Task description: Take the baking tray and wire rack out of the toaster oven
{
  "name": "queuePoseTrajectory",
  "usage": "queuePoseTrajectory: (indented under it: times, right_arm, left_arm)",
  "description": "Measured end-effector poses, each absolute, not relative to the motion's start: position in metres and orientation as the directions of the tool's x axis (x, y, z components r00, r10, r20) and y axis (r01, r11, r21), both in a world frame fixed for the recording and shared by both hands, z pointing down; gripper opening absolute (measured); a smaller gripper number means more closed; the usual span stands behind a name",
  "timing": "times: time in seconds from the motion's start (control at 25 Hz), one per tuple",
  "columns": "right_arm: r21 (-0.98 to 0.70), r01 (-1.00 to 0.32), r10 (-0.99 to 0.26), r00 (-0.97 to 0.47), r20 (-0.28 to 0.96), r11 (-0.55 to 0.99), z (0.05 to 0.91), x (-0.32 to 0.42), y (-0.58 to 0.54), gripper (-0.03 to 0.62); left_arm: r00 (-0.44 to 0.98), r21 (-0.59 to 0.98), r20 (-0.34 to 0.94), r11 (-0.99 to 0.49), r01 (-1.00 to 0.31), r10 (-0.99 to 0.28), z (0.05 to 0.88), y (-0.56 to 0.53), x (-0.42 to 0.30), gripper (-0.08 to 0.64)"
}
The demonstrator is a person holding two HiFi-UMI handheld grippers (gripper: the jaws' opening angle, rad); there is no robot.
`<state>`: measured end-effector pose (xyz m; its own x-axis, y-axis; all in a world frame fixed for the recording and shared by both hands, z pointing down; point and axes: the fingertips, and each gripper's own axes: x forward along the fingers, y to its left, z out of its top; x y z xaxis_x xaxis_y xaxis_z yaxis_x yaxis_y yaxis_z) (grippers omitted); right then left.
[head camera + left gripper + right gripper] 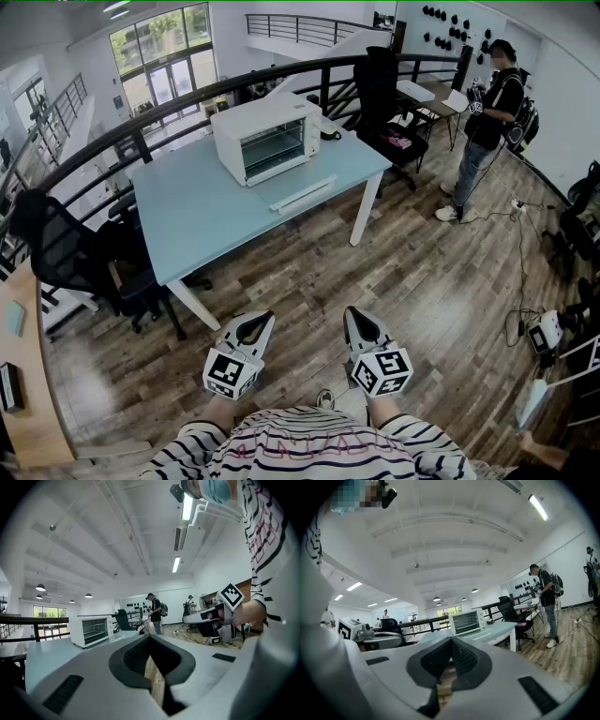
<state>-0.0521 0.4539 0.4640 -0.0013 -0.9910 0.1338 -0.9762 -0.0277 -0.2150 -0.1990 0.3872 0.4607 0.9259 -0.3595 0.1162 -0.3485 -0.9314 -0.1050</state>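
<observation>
The white toaster oven (267, 138) stands on the far side of a light blue table (202, 220), its glass front facing me. Thin rack lines show behind the glass; I cannot make out a tray. It also appears small in the left gripper view as the oven (91, 630) and in the right gripper view as the oven (465, 621). My left gripper (260, 322) and right gripper (354, 317) are both shut and empty. They are held side by side close to my body over the wooden floor, well short of the table, pointing roughly level toward it.
A long white strip (302, 194) lies on the table in front of the oven. Black office chairs stand at the left (66, 248) and behind the table (382, 89). A person (487, 112) stands at the back right. A black railing (141, 131) runs behind; cables (523, 281) lie at the right.
</observation>
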Motion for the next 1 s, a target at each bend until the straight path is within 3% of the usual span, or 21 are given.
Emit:
queuePoseTrajectory:
  times: [0.48, 0.52, 0.6, 0.72, 0.8, 1.0]
  right_arm:
    - [-0.305, -0.947, -0.983, -0.142, 0.119, 0.100, 0.479, 0.006, 0.438, 0.032]
    - [-0.310, -0.945, -0.982, -0.148, 0.119, 0.105, 0.480, 0.011, 0.436, 0.043]
    - [-0.326, -0.939, -0.979, -0.161, 0.124, 0.113, 0.483, 0.020, 0.430, 0.168]
    - [-0.352, -0.927, -0.975, -0.185, 0.125, 0.131, 0.487, 0.027, 0.421, 0.172]
    - [-0.371, -0.919, -0.973, -0.193, 0.124, 0.135, 0.490, 0.030, 0.417, 0.172]
    - [-0.390, -0.912, -0.974, -0.188, 0.128, 0.125, 0.496, 0.044, 0.387, 0.172]
  left_arm:
    - [0.879, -0.074, 0.079, -0.882, -0.465, -0.470, 0.469, 0.379, -0.147, 0.026]
    - [0.876, -0.067, 0.084, -0.879, -0.471, -0.476, 0.472, 0.380, -0.144, 0.026]
    - [0.869, -0.069, 0.109, -0.875, -0.479, -0.483, 0.481, 0.381, -0.139, 0.028]
    - [0.860, -0.057, 0.144, -0.871, -0.487, -0.490, 0.490, 0.379, -0.133, 0.041]
    - [0.860, -0.032, 0.151, -0.872, -0.489, -0.488, 0.492, 0.374, -0.128, 0.113]
    - [0.862, -0.021, 0.156, -0.874, -0.485, -0.482, 0.497, 0.341, -0.113, 0.120]
